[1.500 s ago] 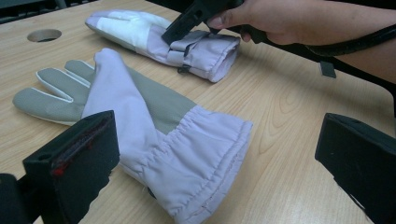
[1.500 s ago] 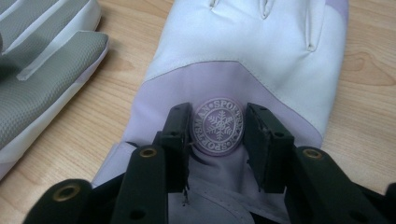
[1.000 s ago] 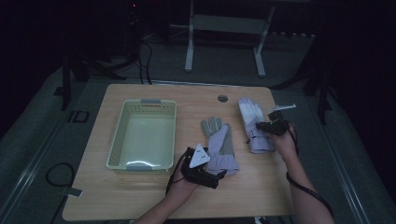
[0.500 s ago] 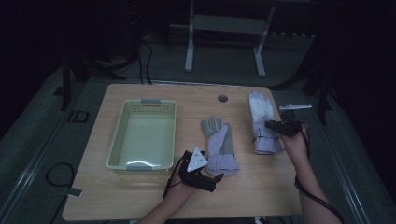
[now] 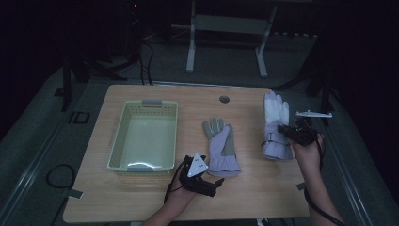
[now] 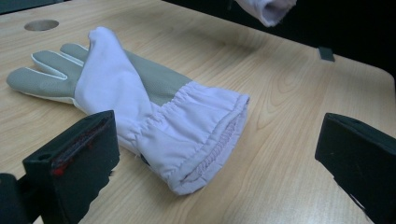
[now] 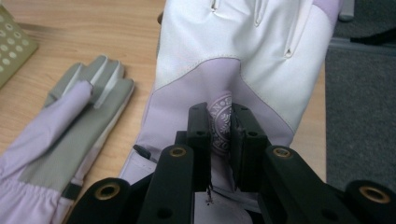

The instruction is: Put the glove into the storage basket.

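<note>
Two lilac-and-white gloves are on the wooden table (image 5: 141, 202). One glove (image 5: 220, 147) (image 6: 140, 102) (image 7: 60, 140) lies flat mid-table, grey palm up, thumb folded over it. My left gripper (image 5: 209, 182) (image 6: 217, 137) is open, its jaws standing wide on either side of that glove's cuff without touching it. The other glove (image 5: 275, 123) (image 7: 243, 51) is at the right, partly lifted off the table. My right gripper (image 5: 286, 132) (image 7: 222, 123) is shut on a pinched fold of its back, at the round logo. Its cuff (image 6: 271, 9) hangs in the left gripper view's top.
A pale green plastic basket (image 5: 117, 141) (image 7: 11, 42) stands empty on the table's left half. A round cable hole (image 5: 224, 99) (image 6: 42, 24) sits near the far edge. A metal stand (image 5: 226, 23) is on the floor behind the table. Dark floor borders the right edge.
My right gripper has carried the right-hand glove to the right and upward, lifting it off the table. The left gripper has stayed by the middle glove's cuff.
</note>
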`<state>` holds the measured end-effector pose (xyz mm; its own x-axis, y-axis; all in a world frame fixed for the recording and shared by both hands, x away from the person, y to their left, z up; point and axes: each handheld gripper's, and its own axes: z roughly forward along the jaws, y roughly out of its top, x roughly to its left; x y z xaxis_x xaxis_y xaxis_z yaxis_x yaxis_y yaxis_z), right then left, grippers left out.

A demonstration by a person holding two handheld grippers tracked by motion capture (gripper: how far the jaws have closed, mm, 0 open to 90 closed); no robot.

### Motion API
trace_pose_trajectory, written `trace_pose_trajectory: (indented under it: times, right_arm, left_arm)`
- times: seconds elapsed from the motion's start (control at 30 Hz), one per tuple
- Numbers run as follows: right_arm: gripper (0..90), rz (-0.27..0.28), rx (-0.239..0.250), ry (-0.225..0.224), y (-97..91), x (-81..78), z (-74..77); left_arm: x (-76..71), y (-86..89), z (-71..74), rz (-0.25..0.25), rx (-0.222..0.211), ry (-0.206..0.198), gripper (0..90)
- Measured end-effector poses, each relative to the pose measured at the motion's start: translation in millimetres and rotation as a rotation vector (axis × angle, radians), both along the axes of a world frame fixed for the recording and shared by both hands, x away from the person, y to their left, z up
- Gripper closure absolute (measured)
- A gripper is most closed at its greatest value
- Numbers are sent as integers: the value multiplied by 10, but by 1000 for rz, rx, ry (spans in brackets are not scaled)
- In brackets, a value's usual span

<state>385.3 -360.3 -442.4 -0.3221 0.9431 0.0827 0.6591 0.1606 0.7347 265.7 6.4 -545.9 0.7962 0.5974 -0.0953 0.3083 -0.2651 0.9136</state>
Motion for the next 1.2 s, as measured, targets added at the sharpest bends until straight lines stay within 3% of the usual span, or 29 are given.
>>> trace_pose_trajectory:
  times: [0.27, 0.47, 0.73, 0.97, 1.0, 1.07, 1.13, 1.2]
  right_arm:
    - [791, -30, -19, 31, -52, -159, -186]
    - [786, -51, -3, 60, -64, -234, -387]
    - [776, -33, -26, 123, -15, -181, -688]
    - [691, 13, -57, 116, 62, -148, -765]
    - [609, 47, -97, 100, 82, -143, -774]
    - [550, 108, -153, 118, 115, -125, -817]
    - [554, 124, -152, 114, 97, -121, -831]
    - [560, 127, -116, 122, 50, -109, -850]
  left_arm:
    - [-87, 77, -46, 15, -7, 4, 0]
    - [-108, 84, -108, 17, -9, 17, 0]
    - [-127, 98, -116, 12, -17, 3, 0]
    - [-140, 91, -124, 10, -10, -3, 0]
    - [-142, 94, -127, 3, -11, -3, 0]
    - [-146, 95, -131, 1, -11, -5, 0]
    - [-147, 95, -137, -3, -8, -6, 0]
    - [-148, 94, -143, -2, -7, -5, 0]
